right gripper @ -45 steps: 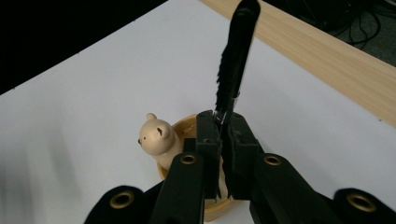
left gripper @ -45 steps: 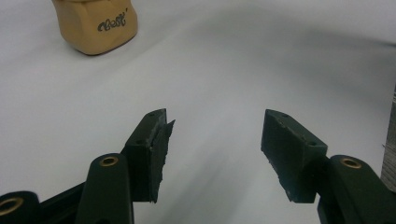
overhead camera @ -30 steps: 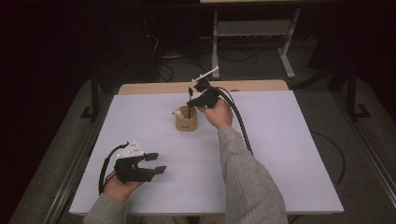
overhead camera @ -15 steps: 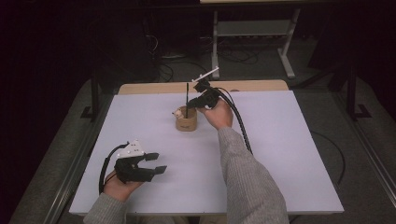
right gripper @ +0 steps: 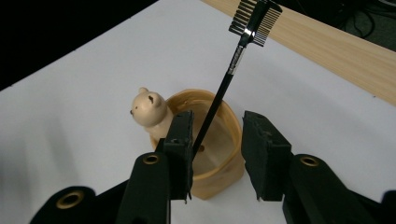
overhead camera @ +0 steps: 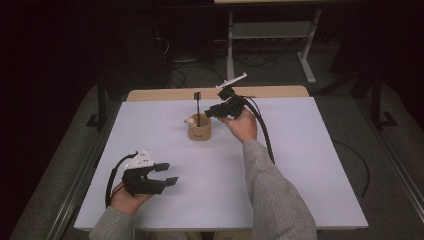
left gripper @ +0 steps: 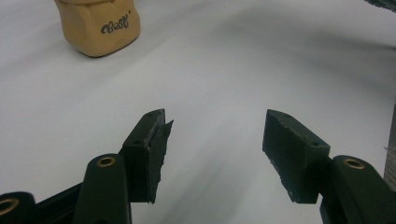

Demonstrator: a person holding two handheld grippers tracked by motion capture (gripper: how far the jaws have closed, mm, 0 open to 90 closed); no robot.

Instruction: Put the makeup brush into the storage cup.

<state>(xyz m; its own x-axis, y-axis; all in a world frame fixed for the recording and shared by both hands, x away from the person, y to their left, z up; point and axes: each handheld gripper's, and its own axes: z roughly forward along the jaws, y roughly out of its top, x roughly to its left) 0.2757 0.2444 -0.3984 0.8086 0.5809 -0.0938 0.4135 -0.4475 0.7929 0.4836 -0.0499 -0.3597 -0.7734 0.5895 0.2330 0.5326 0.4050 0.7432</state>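
A tan wooden cup (overhead camera: 199, 132) stands mid-table, with a small pale bear figure (overhead camera: 190, 120) on its rim. A black comb-headed brush (overhead camera: 198, 105) stands in the cup, leaning on the rim. My right gripper (overhead camera: 210, 113) hovers just right of the cup, open. In the right gripper view the jaws of my right gripper (right gripper: 217, 154) are parted above the cup (right gripper: 219, 172), and the brush stem (right gripper: 219, 100) passes beside the left jaw, free of it. The bear (right gripper: 148, 109) sits to the left. My left gripper (overhead camera: 171, 174) rests open at the front left, empty (left gripper: 215, 140), facing the cup (left gripper: 100, 28).
The white tabletop (overhead camera: 300, 165) has a wooden strip (overhead camera: 270, 92) along its far edge. A metal stand (overhead camera: 270, 30) and cables lie on the dark floor beyond. The right gripper's black cable (overhead camera: 265, 135) trails across the table beside the sleeve.
My right gripper has drawn back a little to the right of the brush, which now stands free in the cup. The left gripper has not moved.
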